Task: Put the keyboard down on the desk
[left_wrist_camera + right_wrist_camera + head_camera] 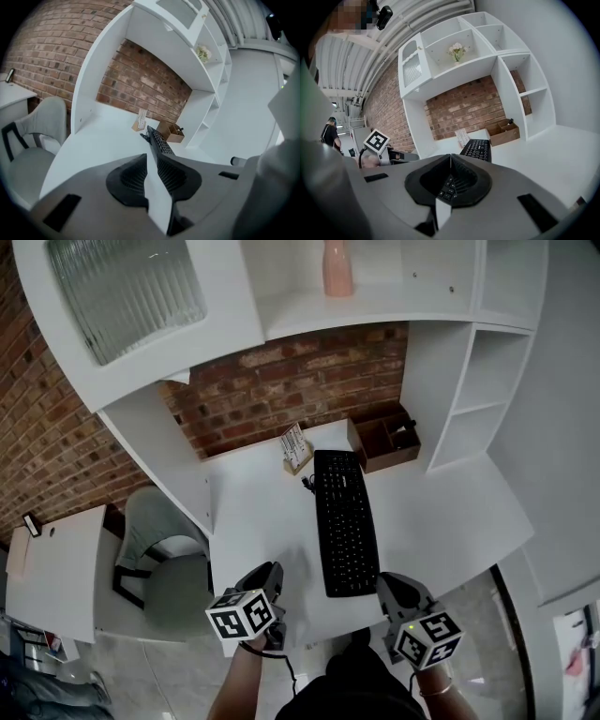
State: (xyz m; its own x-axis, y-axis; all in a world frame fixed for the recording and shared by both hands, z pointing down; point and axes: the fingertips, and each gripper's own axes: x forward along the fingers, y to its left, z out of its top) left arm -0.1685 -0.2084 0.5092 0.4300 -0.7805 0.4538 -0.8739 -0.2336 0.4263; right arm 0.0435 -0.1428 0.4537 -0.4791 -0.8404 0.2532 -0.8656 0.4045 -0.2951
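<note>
**On the white counter: keyboard flat, grippers at its near end**

On the counter (pixel 441 521), the black keyboard (pixel 347 521) lies flat, keys up, long axis running away from the person. Its far end sits btwn a small card holder (pixel 296 448) (left) and a brown wooden box (pixel 384 439) (right), both at the foot of the brick wall (pixel 281 390). A dark cable (pixel 307 484) shows at the far-left corner. The near end stops just short of the counter's front edge.

L gripper (pixel 267 573): at the front edge, left of the keyboard and apart from it, w/ bare counter btwn the two. In the left gripper view its fingers (pixel 129 180) stand part-way spread. A wedge of white counter shows btwn them and nothing is pinched. The keyboard appears beyond the right-hand finger.

R gripper (pixel 394 585): just beside the keyboard's near-right corner. Whether it touches can't be judged from the head view. In the right gripper view the fingertips (pixel 464 176) are pressed together along a thin seam, w/ nothing clamped. A few keys show through the hollow below the tips, and the rest of the keyboard stretches ahead toward the box.

Surroundings: a grey chair (pixel 169 568) stands left of the counter. A pink vase (pixel 337 268) stands on the shelf (pixel 394 307) above the wall.
</note>
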